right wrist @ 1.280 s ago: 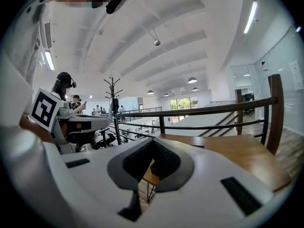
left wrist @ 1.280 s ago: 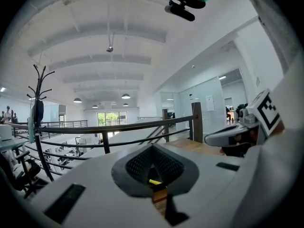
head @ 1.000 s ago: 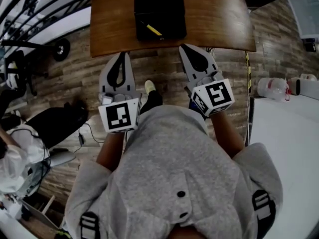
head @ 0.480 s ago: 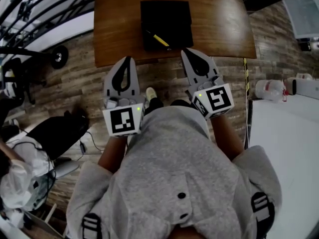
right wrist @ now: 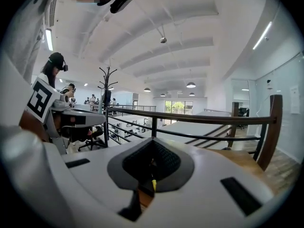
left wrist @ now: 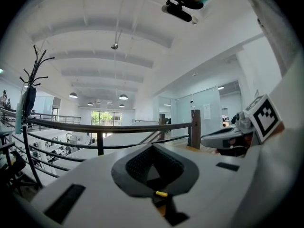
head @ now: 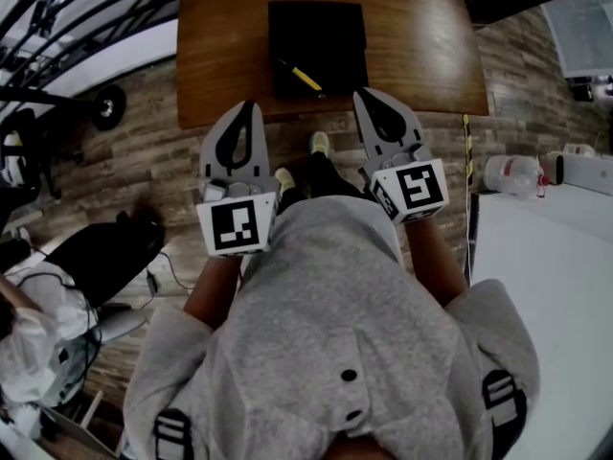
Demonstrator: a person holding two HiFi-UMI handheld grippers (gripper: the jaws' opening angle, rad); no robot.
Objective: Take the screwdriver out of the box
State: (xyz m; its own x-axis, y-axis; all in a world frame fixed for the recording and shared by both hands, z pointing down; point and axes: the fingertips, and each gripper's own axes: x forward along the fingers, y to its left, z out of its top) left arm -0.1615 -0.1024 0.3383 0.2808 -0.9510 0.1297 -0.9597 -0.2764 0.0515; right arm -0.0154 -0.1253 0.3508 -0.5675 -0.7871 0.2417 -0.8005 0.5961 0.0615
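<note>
- Nearest the head camera is the person's grey top (head: 335,333). Both forearms reach forward from it.
- The left hand-held gripper (head: 246,108) has its jaws brought together at the tips, with nothing between them. Its marker cube (head: 237,224) sits at the rear.
- The right hand-held gripper (head: 363,95) is likewise closed on nothing, its jaws meeting at the tips. Its marker cube (head: 410,189) is angled slightly outward.
- Both grippers hang over the plank floor (head: 144,161). In the head view their tips reach the near edge of the worktop (head: 421,46), and neither touches the box.
- The person's two shoes (head: 319,143) show on the floor between the grippers.
- The box (head: 326,27), black and open-topped, stands near the middle of the brown wooden worktop, beyond and between the two gripper tips.
- The screwdriver (head: 306,78) lies inside the box in its near right part, set diagonally. It is slender, with a bright yellow length toward the box's near edge and a dark length pointing away to the left.
</note>
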